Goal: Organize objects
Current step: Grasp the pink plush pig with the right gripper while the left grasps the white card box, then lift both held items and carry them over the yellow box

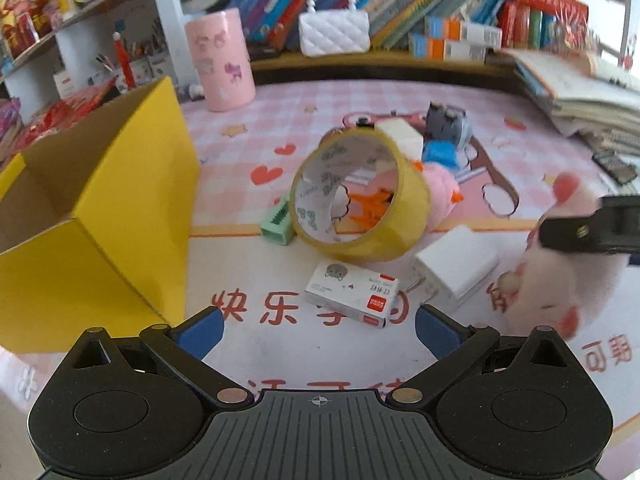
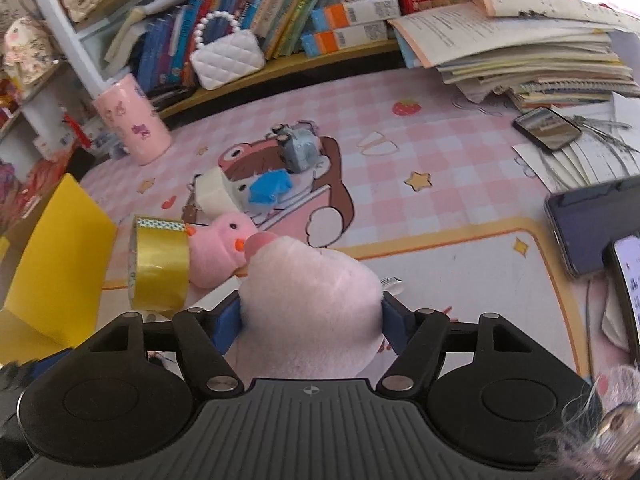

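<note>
My right gripper (image 2: 312, 320) is shut on a pale pink plush toy (image 2: 312, 300), which also shows at the right of the left wrist view (image 1: 556, 280) under the black gripper arm (image 1: 592, 228). My left gripper (image 1: 320, 328) is open and empty, low over the mat, just short of a small white staples box (image 1: 352, 294). A yellow tape roll (image 1: 356, 200) stands on edge beyond it (image 2: 160, 268). A pink duck plush (image 2: 220, 248) lies behind the roll. An open yellow cardboard box (image 1: 100, 208) stands at the left (image 2: 52, 276).
A white charger block (image 1: 456, 268), a green sharpener (image 1: 276, 224), an orange clip (image 1: 372, 208), a blue item (image 2: 268, 192), a white eraser (image 2: 214, 196) and a grey toy (image 2: 300, 148) lie on the pink mat. A pink cylinder (image 1: 220, 64), bookshelf, book stack (image 2: 540, 52) and phones (image 2: 592, 228) border it.
</note>
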Demonstrator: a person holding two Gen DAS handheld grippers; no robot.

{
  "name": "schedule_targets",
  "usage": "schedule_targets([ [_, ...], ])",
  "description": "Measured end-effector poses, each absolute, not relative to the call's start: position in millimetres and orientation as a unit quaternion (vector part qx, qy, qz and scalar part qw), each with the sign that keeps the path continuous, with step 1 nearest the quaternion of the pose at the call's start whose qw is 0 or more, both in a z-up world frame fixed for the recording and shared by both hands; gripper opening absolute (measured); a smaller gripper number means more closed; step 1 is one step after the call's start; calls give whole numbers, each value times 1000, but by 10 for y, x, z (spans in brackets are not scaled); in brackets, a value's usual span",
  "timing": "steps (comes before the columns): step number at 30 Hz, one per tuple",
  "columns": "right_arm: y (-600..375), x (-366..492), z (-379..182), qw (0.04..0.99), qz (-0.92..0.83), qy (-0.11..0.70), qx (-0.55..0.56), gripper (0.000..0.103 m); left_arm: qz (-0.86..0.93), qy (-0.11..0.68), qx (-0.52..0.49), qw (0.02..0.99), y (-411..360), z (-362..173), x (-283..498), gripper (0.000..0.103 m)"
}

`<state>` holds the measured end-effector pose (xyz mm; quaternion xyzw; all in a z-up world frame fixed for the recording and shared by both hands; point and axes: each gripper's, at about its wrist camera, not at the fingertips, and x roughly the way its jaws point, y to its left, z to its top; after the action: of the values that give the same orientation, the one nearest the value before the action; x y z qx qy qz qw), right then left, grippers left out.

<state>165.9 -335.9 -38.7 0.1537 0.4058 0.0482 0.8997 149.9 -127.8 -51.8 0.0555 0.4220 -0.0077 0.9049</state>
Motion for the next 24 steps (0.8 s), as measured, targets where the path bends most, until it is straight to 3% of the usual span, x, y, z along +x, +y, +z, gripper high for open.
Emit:
schedule_targets([
  [8, -3370, 1641, -311, 907, 109, 384, 132, 68, -39, 432, 55, 899, -1310, -678, 1712, 86],
  [13, -3409, 1591, -297, 908, 117, 381, 128, 68, -55, 430, 50, 900, -1338, -724, 1804, 82],
  [16, -3440, 1549, -296, 909, 107, 382, 128, 68, -64, 429, 39, 900, -1340, -726, 1820, 72],
  [18, -3453, 1518, -300, 909, 98, 384, 129, 68, -74, 423, 46, 902, -1366, -711, 1789, 58],
  [24, -3383, 1428, -289, 908, 87, 389, 128, 68, -74, 429, 22, 900, -1257, -655, 1639, 58],
])
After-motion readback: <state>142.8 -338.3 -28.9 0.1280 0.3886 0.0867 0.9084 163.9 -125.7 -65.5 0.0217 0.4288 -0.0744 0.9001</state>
